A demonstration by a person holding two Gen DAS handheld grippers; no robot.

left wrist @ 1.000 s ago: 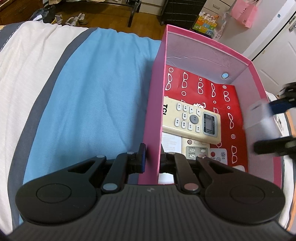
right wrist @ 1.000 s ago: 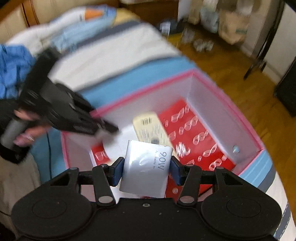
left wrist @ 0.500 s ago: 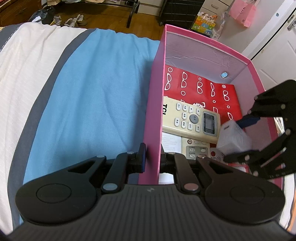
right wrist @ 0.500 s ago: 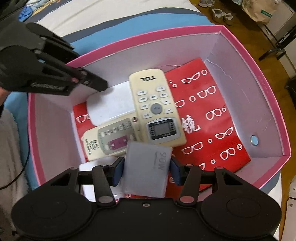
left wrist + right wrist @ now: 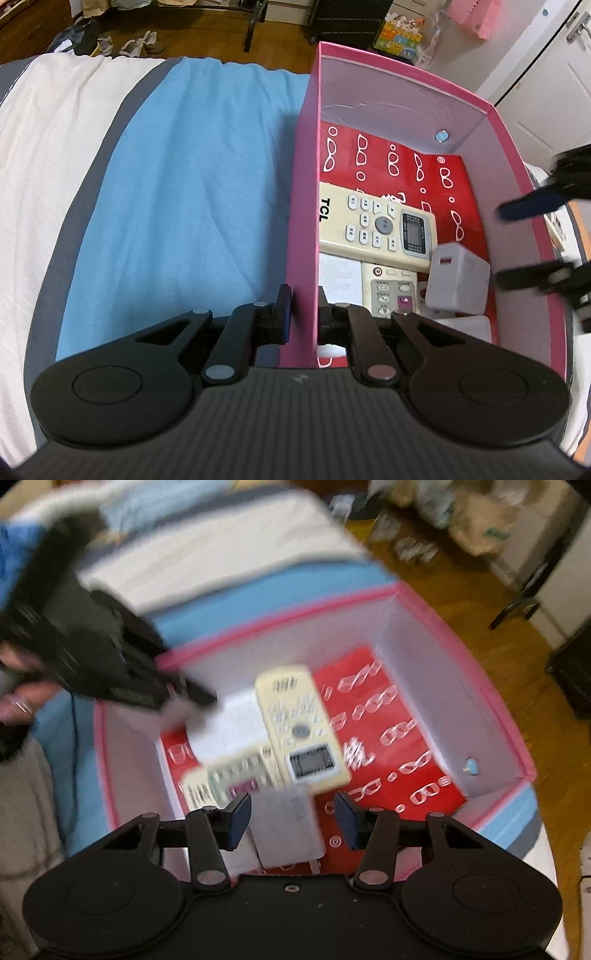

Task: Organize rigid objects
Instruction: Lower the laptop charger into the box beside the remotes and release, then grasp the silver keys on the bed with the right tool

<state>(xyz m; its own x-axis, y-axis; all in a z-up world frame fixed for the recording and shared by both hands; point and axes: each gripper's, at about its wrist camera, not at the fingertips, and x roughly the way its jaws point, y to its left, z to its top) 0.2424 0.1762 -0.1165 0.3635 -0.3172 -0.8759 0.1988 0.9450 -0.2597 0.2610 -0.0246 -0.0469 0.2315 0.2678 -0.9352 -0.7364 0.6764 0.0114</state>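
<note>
"TCL" printed in black on cream remote (image 5: 376,229) in pink box (image 5: 301,229). Other button labels and red sheet's (image 5: 454,177) characters too small or blurred.

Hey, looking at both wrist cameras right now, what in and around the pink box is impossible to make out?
- Second remote: left wrist view, its top end hidden under the TCL remote, its right edge behind the charger.
- Charger label: right wrist view, motion blur.
- Near corner of the box floor: left wrist view, covered by the left gripper.
- Right gripper: left wrist view, blurred, cut off by the right edge.
</note>
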